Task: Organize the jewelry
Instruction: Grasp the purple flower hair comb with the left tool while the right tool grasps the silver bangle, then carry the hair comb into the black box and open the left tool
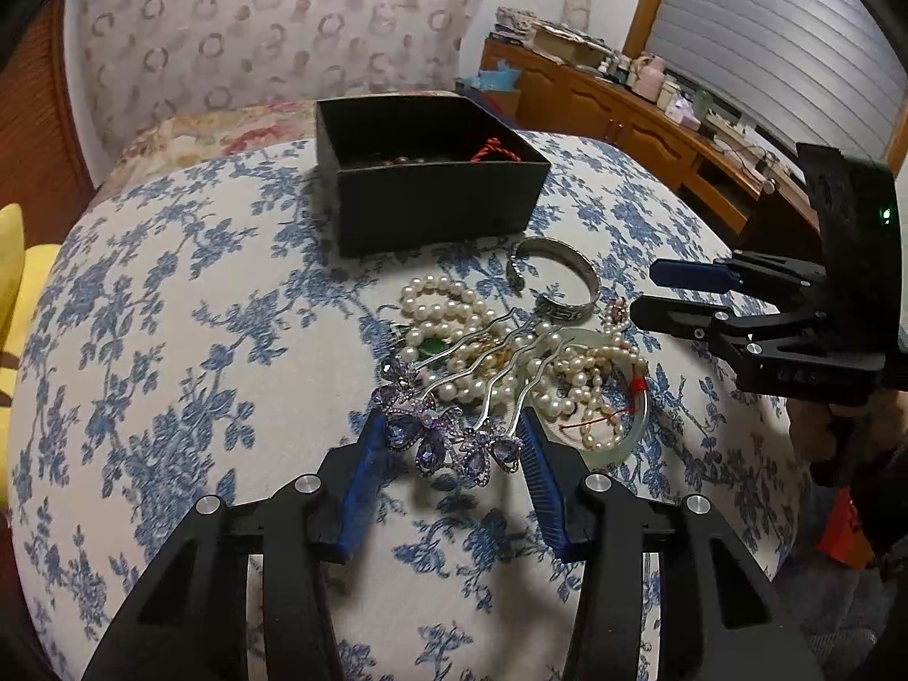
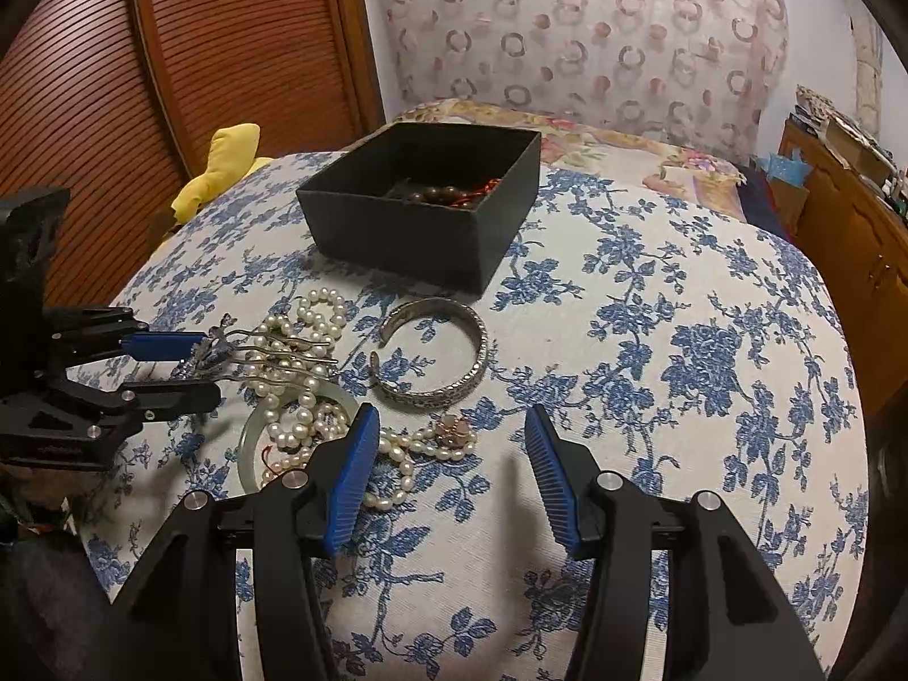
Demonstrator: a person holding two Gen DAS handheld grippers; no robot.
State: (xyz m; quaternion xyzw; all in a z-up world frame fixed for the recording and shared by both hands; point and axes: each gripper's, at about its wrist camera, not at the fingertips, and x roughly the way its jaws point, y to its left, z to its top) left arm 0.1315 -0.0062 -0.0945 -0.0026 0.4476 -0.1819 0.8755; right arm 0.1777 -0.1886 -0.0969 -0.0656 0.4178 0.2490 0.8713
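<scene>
The left tongs [image 1: 451,442] are clamped on a hairpin [image 1: 454,442] — its purple crystal butterflies are pinched between the ribbed blue pads [image 1: 363,471], and its wavy silver prongs point toward 1 o'clock over the pile. The right tongs [image 2: 451,442] stand spread, with nothing between the pads; only bedspread [image 2: 709,369] is seen in the gap.

The jewelry lies on a bed covered in coarse off-white weave printed with blue flowers. In the right wrist view, the pile sits at 9 to 10 o'clock of the right tongs: strands of round cream pearls [image 2: 318,312], a pale, translucent bangle [image 2: 249,442] with a red thread, and a small pinkish brooch [image 2: 454,431] on a pearl strand. An open silver cuff [image 2: 437,357], engraved around its outer band, lies at 12 o'clock, just beside the pearls.

Beyond it stands a square matte black box [image 2: 414,227], lidless, with brown wooden beads [image 2: 442,193] and a red cord inside.

No writing can be read.
</scene>
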